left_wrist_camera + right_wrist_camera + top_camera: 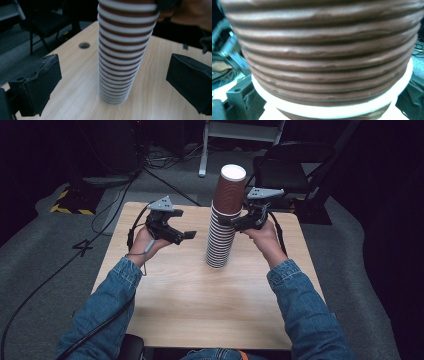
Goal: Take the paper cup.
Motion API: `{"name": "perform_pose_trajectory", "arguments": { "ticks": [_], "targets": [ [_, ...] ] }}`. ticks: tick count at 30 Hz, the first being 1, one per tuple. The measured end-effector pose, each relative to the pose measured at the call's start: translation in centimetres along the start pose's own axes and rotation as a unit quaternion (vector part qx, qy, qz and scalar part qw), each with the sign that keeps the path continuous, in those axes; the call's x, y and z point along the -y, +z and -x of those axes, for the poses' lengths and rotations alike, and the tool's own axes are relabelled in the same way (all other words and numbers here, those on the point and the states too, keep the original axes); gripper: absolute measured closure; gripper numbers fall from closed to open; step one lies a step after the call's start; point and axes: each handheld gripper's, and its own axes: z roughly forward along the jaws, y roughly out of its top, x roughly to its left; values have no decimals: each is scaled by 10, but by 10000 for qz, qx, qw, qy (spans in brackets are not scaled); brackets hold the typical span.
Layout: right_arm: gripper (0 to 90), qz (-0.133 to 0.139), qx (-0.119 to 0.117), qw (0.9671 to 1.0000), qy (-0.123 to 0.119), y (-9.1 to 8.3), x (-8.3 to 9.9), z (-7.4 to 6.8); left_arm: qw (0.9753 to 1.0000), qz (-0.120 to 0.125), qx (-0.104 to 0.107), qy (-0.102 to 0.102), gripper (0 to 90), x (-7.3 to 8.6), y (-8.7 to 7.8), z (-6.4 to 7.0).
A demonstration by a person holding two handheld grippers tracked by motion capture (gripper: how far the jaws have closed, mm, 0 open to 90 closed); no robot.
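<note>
Left gripper (189,235) hovering just left of the tall stack of brown ribbed paper cups (220,240), jaws spread wide. Stack upright mid-bench (190,305). Right gripper (235,221) clamped on topmost brown cup (230,190), seated above the stack.

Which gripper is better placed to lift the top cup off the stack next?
Right. The right gripper is already at the top cup, its jaws either side. The left gripper hangs open, apart from the cup stack, aimed lower down.

Wooden table (200,310), black chair (292,167) behind.
</note>
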Motion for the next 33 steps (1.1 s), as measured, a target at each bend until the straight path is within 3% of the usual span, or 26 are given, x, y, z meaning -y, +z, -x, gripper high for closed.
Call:
{"name": "perform_pose_trajectory", "arguments": {
  "ticks": [9, 14, 21, 33],
  "targets": [
    [15, 10, 21, 10000, -12, 0, 0, -1, 9990, 214, 289, 247, 0, -44, 6, -2],
    [15, -5, 30, 10000, -15, 0, 0, -1, 9971, 415, 517, 381, 0, -63, 12, 0],
    [15, 11, 33, 10000, -10, 0, 1, -1, 9949, 637, 708, 320, 0, -75, 26, -2],
    [16, -9, 49, 10000, -27, 0, 0, -1, 9924, 712, 989, 173, 0, -82, 59, -4]
  ]
}}
